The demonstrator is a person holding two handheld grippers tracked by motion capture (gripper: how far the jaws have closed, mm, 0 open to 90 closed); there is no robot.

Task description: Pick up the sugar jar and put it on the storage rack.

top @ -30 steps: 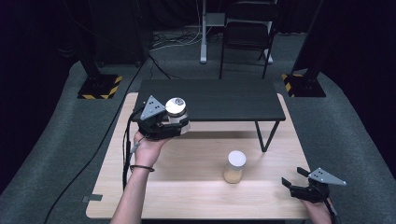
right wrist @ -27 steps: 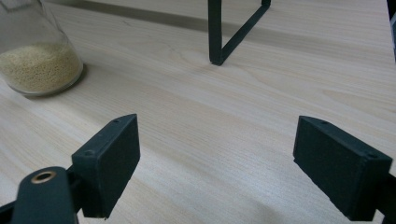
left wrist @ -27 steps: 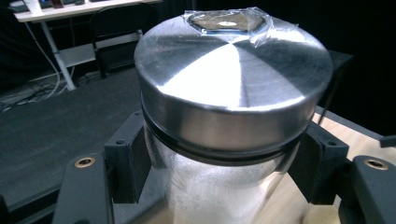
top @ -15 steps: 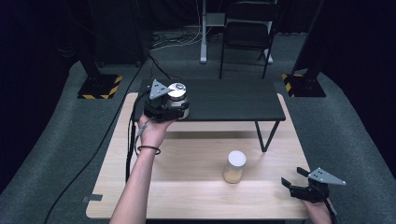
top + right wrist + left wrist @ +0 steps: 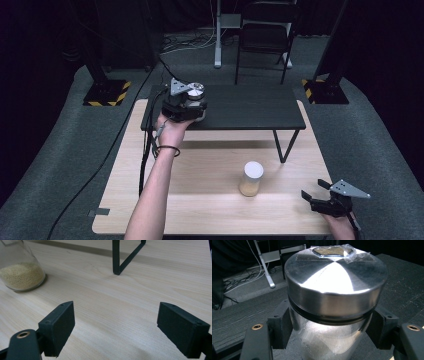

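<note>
A metal-lidded jar (image 5: 332,312) is clamped by the left gripper (image 5: 186,104) over the black shelf (image 5: 250,107); the right gripper (image 5: 125,327) is held wide open above the table (image 5: 112,297).

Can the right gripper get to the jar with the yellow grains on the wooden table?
Probably yes. The right gripper is open, and bare table lies between it and the jar.

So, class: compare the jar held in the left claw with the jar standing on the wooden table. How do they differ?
The held jar has a metal lid and sits over the black shelf; the standing jar has a white lid. The left claw grips the first; the second stands free, apart from the right claw. The second holds yellowish grains. Both are clear glass.
</note>
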